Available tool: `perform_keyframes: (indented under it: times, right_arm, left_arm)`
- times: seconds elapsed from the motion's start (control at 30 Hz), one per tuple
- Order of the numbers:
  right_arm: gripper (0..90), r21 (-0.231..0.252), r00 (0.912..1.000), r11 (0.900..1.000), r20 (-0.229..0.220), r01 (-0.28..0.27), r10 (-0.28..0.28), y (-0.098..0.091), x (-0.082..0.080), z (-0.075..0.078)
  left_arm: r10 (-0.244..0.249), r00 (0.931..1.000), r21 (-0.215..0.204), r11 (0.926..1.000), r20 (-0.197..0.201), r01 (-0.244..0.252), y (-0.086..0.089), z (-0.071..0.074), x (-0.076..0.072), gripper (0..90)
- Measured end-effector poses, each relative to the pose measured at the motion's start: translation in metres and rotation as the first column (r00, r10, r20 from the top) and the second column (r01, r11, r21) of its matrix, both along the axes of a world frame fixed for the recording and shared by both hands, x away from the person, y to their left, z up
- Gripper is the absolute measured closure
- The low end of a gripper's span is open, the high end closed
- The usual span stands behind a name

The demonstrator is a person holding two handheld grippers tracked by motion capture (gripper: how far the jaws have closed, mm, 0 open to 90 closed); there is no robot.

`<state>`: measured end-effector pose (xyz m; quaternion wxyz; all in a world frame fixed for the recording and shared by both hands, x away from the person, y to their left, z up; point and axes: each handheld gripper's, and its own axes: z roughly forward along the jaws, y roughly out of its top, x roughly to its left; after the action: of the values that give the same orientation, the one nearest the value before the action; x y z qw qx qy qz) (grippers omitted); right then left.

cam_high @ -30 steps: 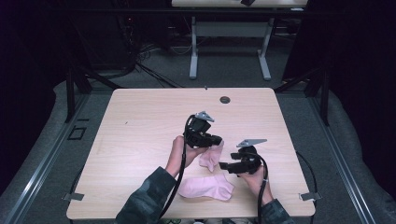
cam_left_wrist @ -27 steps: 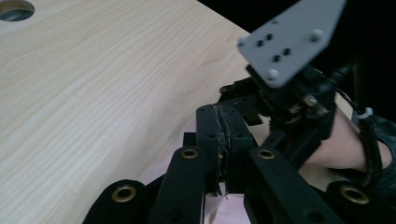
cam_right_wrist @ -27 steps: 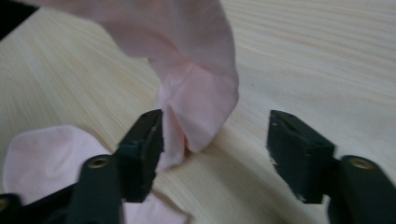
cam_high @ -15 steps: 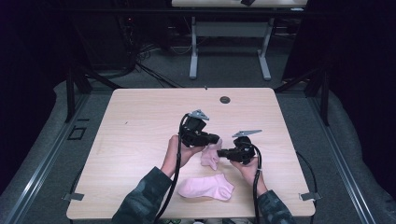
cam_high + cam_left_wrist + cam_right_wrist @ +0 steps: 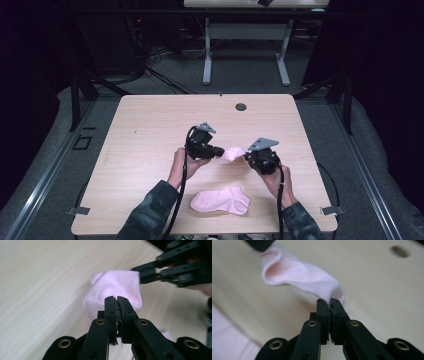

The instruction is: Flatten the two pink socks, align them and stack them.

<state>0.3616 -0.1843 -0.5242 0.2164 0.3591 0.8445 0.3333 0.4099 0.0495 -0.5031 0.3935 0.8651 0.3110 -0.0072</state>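
Above table (image 5: 150, 130), mid-front: left tongs (image 5: 221, 150) and right tongs (image 5: 246, 157) each clamped on pink sock (image 5: 233, 153), stretched between. Second sock (image 5: 221, 201) flat near edge; pairing not done.

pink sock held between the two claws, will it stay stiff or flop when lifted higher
The pink sock will probably flop: it already sags and folds between the left claw and right claw. It looks light and thin, so pinched edges should hold.

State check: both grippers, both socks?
left gripper: shut on held pink sock
right gripper: shut on held pink sock
held pink sock: lifted off the table, stretched between both grippers
other pink sock: flat on table, untouched
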Motion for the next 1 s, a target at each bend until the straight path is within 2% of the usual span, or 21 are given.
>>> perform_keyframes:
  times: [0.03,0.1,0.13,0.23,0.3,0.37,0.43,0.5,0.6,0.7,0.8,0.9,1.0]
  right_arm:
    - [83.3,-0.012,0.9993,0.9996,-0.026,-0.027,0.027,0.003,-0.002,-0.006]
    - [74.2,-0.024,0.9875,0.9944,-0.122,-0.103,0.099,0.014,-0.007,-0.022]
    - [72.3,-0.021,0.9818,0.9920,-0.148,-0.124,0.120,0.017,-0.009,-0.027]
    - [63.9,0.036,0.9711,0.9879,-0.182,-0.151,0.155,0.016,-0.013,-0.028]
    - [58.9,0.099,0.9716,0.9831,-0.165,-0.154,0.169,0.008,-0.015,-0.022]
    - [56.0,0.136,0.9782,0.9828,-0.149,-0.125,0.145,-0.002,-0.014,-0.013]
    - [55.5,0.134,0.9892,0.9882,-0.115,-0.076,0.091,-0.012,-0.011,-0.005]
    - [55.7,0.114,0.9934,0.9932,-0.110,-0.020,0.033,-0.020,-0.004,-0.001]
    - [55.9,0.089,0.9911,0.9955,-0.132,0.032,-0.020,-0.026,0.009,-0.004]
    - [57.2,0.058,0.9843,0.9965,-0.170,0.060,-0.049,-0.026,0.020,-0.014]
    - [59.7,0.049,0.9795,0.9961,-0.191,0.074,-0.063,-0.023,0.028,-0.022]
    - [62.3,0.021,0.9780,0.9980,-0.202,0.060,-0.054,-0.018,0.031,-0.027]
    - [63.6,0.001,0.9797,0.9992,-0.196,0.041,-0.040,-0.011,0.031,-0.029]
  left_arm:
    - [0.007,0.9998,0.016,0.9999,-0.020,-0.007,0.005,-0.011,-0.001,86.1]
    - [0.023,0.9981,0.027,0.9994,-0.056,-0.022,0.015,-0.025,-0.003,81.8]
    - [0.031,0.9975,0.025,0.9992,-0.064,-0.030,0.019,-0.028,-0.004,79.4]
    - [0.061,0.9959,0.028,0.9978,-0.067,-0.059,0.032,-0.030,-0.010,64.3]
    - [0.113,0.9927,0.036,0.9931,-0.041,-0.112,0.042,-0.027,-0.014,53.3]
    - [0.147,0.9885,0.036,0.9888,-0.038,-0.145,0.047,-0.025,-0.016,47.3]
    - [0.168,0.9853,0.059,0.9843,-0.029,-0.166,0.047,-0.025,-0.019,44.3]
    - [0.172,0.9847,0.082,0.9822,-0.029,-0.169,0.044,-0.027,-0.020,43.5]
    - [0.185,0.9824,0.106,0.9778,-0.028,-0.181,0.038,-0.032,-0.023,42.6]
    - [0.190,0.9817,0.133,0.9736,-0.020,-0.185,0.033,-0.037,-0.025,44.1]
    - [0.174,0.9844,0.148,0.9748,-0.029,-0.167,0.028,-0.040,-0.026,50.2]
    - [0.156,0.9876,0.173,0.9734,-0.020,-0.150,0.023,-0.041,-0.028,54.9]
    - [0.148,0.9890,0.209,0.9672,0.004,-0.145,0.018,-0.043,-0.030,56.7]
